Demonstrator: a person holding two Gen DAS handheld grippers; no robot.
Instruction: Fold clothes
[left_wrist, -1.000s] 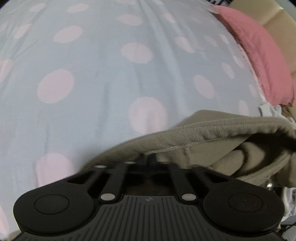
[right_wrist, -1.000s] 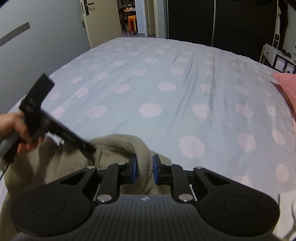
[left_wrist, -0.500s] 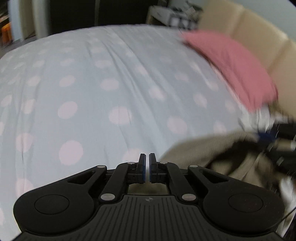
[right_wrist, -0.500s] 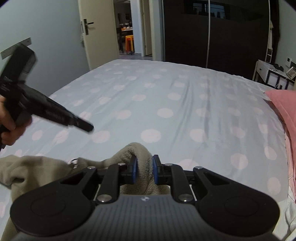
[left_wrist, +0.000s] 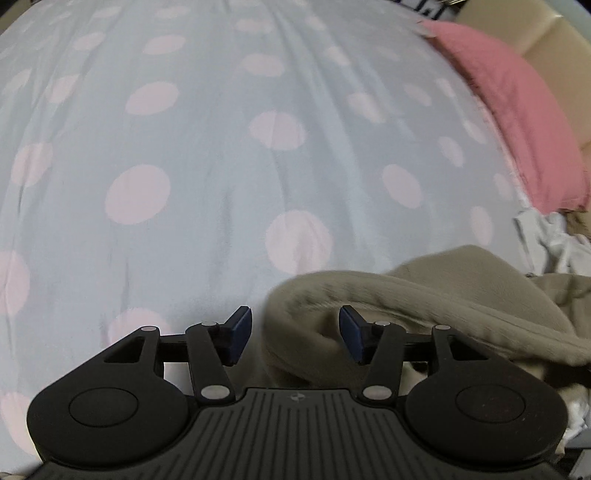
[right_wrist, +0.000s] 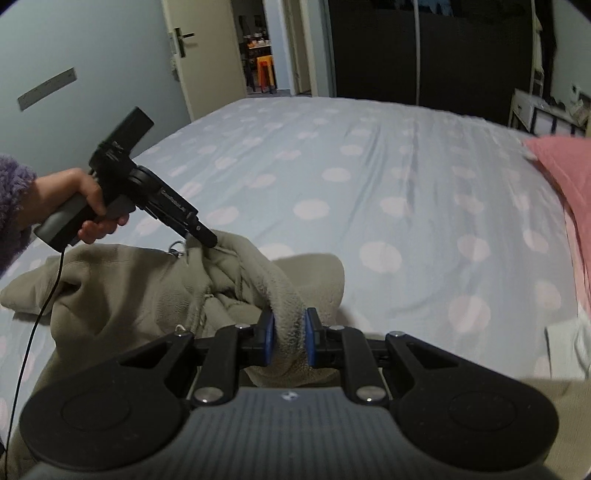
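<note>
Olive-khaki fleece garment (right_wrist: 155, 291) lies bunched at the near edge of the bed, on a pale blue sheet (right_wrist: 388, 177) w/ pink dots. Right gripper (right_wrist: 288, 338) is clamped on a thick rolled edge of the fleece; blue pads press it from both sides, fabric bulging above & below the pinch. Left gripper (left_wrist: 293, 334) has jaws opening, blue pads spread apart. A fold of the fleece (left_wrist: 424, 302) sits in the gap, nearer the right-hand pad, but neither pad presses it, so nothing is gripped there. Seen from the right wrist cam, the left gripper (right_wrist: 207, 238) points steeply down, its tip right at a raised hump of the garment, held by the person's left hand (right_wrist: 79, 203) w/ a fuzzy purple sleeve (right_wrist: 13, 206) at the wrist; a thin black cable (right_wrist: 37, 321) hangs from the handle across the fabric. Pink pillow (left_wrist: 517, 110) lies at the right side of the bed, well apart from the garment, w/ a beige headboard (left_wrist: 554, 48) behind it. Crumpled white cloth (left_wrist: 550, 240) sits between pillow & fleece. Far end of the room: open door (right_wrist: 192, 55), dark wardrobe (right_wrist: 424, 48).
</note>
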